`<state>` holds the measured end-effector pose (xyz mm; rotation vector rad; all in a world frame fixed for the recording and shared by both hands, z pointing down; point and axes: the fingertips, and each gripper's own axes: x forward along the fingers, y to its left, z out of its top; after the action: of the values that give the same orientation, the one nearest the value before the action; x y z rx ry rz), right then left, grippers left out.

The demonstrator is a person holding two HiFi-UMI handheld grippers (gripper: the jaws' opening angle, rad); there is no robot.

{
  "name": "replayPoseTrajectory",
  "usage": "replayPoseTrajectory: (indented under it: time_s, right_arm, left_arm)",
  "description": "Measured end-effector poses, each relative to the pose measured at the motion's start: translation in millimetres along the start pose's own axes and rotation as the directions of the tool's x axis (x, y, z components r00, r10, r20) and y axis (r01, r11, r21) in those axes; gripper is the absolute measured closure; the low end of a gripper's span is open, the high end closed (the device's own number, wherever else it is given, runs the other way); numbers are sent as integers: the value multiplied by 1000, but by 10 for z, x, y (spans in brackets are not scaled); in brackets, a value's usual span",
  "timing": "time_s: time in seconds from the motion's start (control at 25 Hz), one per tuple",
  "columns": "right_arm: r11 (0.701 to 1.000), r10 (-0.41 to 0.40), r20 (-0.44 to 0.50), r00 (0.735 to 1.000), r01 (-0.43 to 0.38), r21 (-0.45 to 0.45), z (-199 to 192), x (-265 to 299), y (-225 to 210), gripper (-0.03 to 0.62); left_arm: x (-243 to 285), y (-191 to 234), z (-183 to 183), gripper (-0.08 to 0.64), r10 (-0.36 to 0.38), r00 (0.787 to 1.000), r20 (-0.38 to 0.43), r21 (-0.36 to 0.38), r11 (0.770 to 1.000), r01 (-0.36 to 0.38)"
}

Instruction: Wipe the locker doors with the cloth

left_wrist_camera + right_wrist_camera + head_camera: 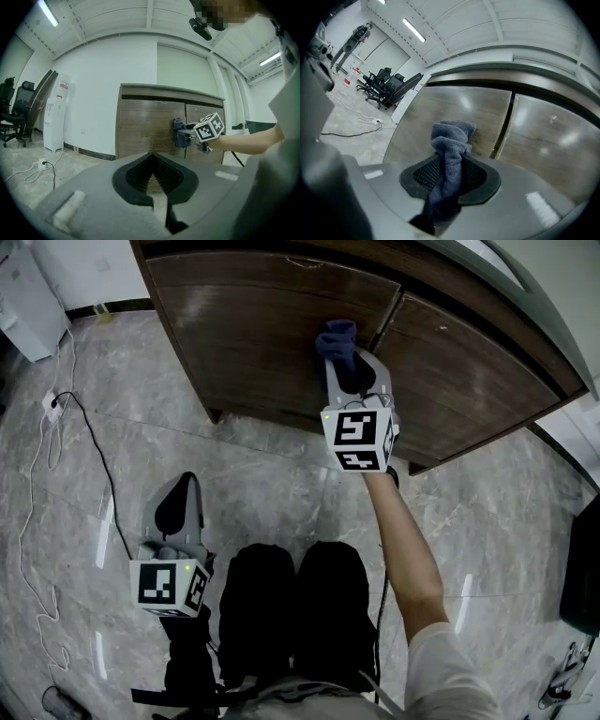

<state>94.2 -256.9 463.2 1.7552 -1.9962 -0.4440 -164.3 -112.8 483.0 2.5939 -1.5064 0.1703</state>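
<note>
Two grippers | left gripper point(185, 484): jaws together, empty, well left of door seam point(386, 322) | blue cloth point(337, 338): narrow wad on left locker door point(262, 343), just left of seam | right gripper point(354, 367): clamped on cloth | risk: wad snags seam edge and slips out; bare tips could scrape wood

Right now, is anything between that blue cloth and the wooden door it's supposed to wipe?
Nothing visible is. The right gripper is shut on the cloth, whose bunched end appears to meet the left door directly, close to the gap between the two doors.
</note>
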Motion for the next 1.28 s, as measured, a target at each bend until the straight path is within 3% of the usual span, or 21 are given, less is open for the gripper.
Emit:
replayPoseTrajectory:
  time_s: [0.56,1.28]
  right_arm:
    - [989,145,-148,978,-139,49,-965,238,838,482]
    - [969,244,-270,931,-225,99,-1544,441,1490,482]
  left_arm:
    - [-73,135,-65,560,20,1000,-13,1,1000,-20]
    - [-136,316,-150,560,47,999,-27,-11,999,-47]
